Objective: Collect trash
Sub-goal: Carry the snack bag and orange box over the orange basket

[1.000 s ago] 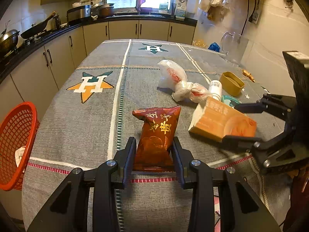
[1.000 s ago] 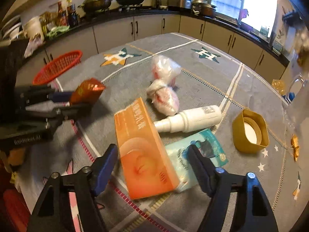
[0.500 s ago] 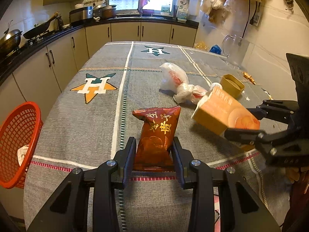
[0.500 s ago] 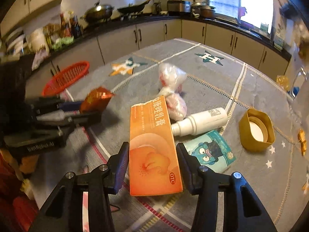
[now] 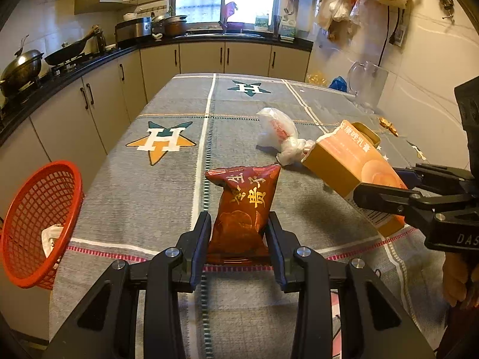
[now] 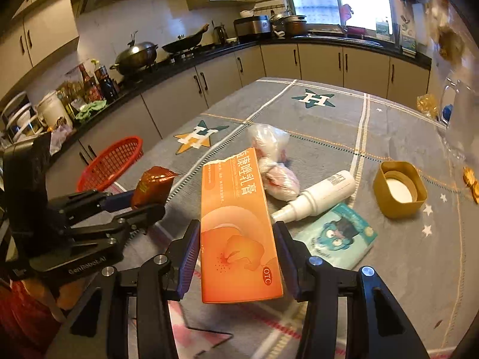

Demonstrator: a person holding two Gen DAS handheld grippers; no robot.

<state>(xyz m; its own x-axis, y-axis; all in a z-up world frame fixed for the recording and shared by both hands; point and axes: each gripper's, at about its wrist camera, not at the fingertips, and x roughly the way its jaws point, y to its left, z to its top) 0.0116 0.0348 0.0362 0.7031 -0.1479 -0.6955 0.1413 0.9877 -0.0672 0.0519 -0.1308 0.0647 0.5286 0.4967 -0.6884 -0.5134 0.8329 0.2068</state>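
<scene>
My left gripper (image 5: 238, 236) is shut on a dark red snack bag (image 5: 244, 206) and holds it upright above the table's near edge; it also shows in the right wrist view (image 6: 151, 187). My right gripper (image 6: 236, 257) is shut on an orange carton (image 6: 236, 230) and holds it lifted off the table; the carton shows at right in the left wrist view (image 5: 347, 167). A red mesh basket (image 5: 36, 221) with a bit of white trash hangs off the table's left side, also seen in the right wrist view (image 6: 110, 161).
On the grey star-patterned tablecloth (image 6: 329, 125) lie two knotted plastic bags (image 6: 274, 161), a white spray bottle (image 6: 317, 197), a teal packet (image 6: 338, 236) and a yellow lid (image 6: 399, 190). A glass jug (image 5: 366, 85) stands far right. Kitchen counters run along the left and back.
My right gripper closed on the orange carton and lifted it off the table, tilting it up. My left gripper kept hold of the snack bag and barely moved.
</scene>
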